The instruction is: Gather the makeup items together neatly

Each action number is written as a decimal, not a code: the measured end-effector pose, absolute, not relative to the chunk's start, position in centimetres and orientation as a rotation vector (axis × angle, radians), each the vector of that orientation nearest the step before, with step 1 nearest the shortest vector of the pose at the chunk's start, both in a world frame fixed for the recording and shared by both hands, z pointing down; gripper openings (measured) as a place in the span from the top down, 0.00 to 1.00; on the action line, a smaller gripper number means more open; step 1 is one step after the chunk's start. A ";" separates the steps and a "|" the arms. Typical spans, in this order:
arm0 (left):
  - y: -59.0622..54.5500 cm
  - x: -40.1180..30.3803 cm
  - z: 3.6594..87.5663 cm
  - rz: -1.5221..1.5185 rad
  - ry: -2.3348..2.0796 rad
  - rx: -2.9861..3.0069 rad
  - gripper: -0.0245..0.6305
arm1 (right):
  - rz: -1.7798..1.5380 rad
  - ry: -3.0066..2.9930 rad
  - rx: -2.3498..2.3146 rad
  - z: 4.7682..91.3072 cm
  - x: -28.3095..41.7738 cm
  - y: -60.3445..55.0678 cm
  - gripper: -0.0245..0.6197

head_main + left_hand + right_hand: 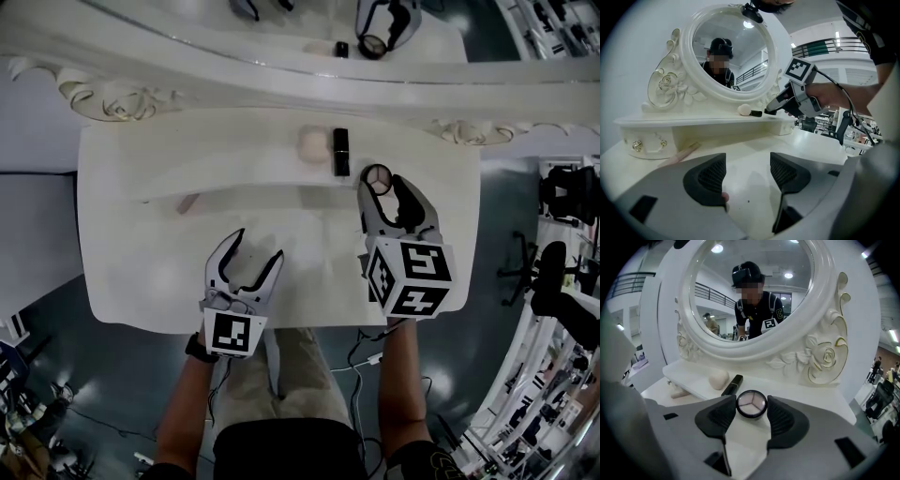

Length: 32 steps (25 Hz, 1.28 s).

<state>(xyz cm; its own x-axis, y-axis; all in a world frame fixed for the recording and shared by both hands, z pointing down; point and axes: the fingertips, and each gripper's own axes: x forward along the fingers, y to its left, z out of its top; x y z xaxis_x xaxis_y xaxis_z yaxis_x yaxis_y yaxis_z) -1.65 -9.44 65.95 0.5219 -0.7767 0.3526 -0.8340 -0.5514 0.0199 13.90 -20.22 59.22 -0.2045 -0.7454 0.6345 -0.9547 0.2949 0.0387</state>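
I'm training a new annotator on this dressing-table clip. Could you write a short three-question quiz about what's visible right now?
1. True or false: the left claw is open with nothing between its jaws.
2. What is the right claw gripping? A) a comb B) a round compact C) a bottle
3. Fill in the blank: the sponge and the lipstick both lie on the raised ____.

Key: 1 true; 2 B; 3 shelf.
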 end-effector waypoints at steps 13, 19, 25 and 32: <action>-9.5 -1.7 66.0 0.461 -1.373 2.572 0.52 | 0.503 -2.056 1.460 59.6 12.7 -24.4 0.61; -9.5 -1.7 65.8 0.457 -1.373 2.577 0.52 | 0.480 -2.036 1.459 59.8 12.5 -24.5 0.61; -9.7 -1.8 65.8 0.450 -1.380 2.586 0.52 | 0.489 -2.022 1.485 60.1 12.9 -24.7 0.61; -9.7 -1.8 65.8 0.451 -1.380 2.586 0.52 | 0.505 -2.024 1.476 60.3 12.9 -24.6 0.61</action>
<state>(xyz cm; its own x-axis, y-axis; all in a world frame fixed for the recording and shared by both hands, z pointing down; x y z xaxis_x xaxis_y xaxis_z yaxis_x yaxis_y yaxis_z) -1.81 -9.67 65.79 0.5244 -0.7785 0.3449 -0.8318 -0.5549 0.0123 12.87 -24.56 60.25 -0.2215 -0.7294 0.6472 -0.9479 0.3169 0.0327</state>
